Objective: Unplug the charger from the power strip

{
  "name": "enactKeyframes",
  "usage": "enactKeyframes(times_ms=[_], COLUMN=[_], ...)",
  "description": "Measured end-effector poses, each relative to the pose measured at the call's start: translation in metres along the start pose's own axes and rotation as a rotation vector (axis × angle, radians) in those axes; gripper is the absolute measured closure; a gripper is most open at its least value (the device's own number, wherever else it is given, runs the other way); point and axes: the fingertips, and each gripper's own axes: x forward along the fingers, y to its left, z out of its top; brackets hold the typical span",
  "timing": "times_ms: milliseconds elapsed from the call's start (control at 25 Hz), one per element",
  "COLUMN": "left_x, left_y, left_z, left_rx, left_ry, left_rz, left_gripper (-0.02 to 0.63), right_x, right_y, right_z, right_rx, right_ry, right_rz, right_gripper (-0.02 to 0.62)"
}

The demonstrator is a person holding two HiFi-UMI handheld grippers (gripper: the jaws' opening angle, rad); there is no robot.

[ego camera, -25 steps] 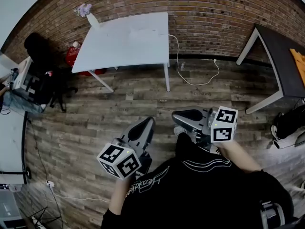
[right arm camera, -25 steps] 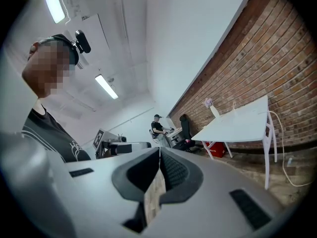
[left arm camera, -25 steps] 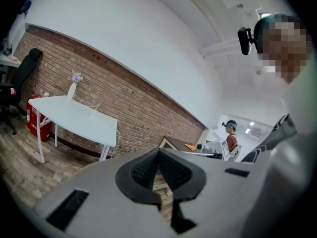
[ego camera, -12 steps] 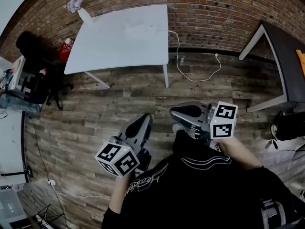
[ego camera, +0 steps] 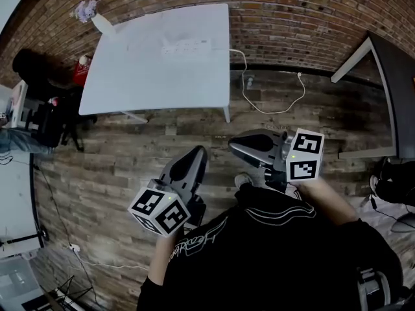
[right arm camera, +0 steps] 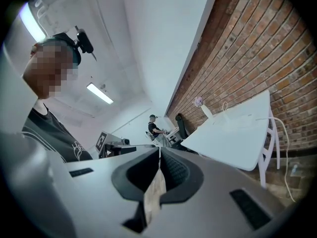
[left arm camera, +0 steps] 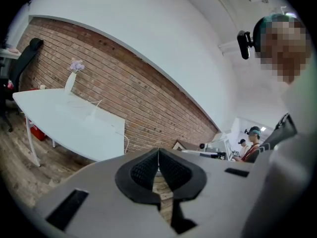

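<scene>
**Item: power strip.** A pale bar lying on the white table, toward its far edge, in the upper centre of the head view. It sits close to the brick wall.

**Item: charger.** Presumably plugged into the strip. From here it is too small to tell apart from the strip.

**Item: cable.** White. It leaves the table's right corner, drops to the wooden floor and loops toward the wall in the upper right.

**Item: vase.** White, holding flowers, upright on the table's upper-left corner, well apart from the strip.

**Item: left gripper.** Lower centre of the head view, pointing toward the table. Its jaws are pressed together with nothing between them.

**Item: right gripper.** Just right of the left one and also aimed at the table. Its jaws are likewise closed and empty.

**Step in hand (judged):** the approach. Both grippers are well apart from the table and nothing has been touched.

**Handling notes (judged):**
- Get near enough to pick out the charger before committing.
- Spread both sets of jaws before arriving.
- Pin the strip flat with one gripper.
- Grip the charger by its body, not its cord, and pull straight out of the socket.
- An unpinned strip would likely lift or slide toward the table's edge.
- Keep clear of the vase.
</scene>
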Motion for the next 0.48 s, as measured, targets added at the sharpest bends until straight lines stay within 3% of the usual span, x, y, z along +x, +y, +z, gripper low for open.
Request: enactKeyframes(times_ms=[480], left_x=[0.081], left_y=[0.029], left_z=[0.057], left_rx=[0.042], left_ry=[-0.045], left_rz=[0.048], left_gripper=[0.600], right_x=[-0.014], right_y=[-0.077], right_z=[0.060], right_rx=[-0.027], right_ry=[-0.005], right_rz=[0.001], right_gripper=[0.597])
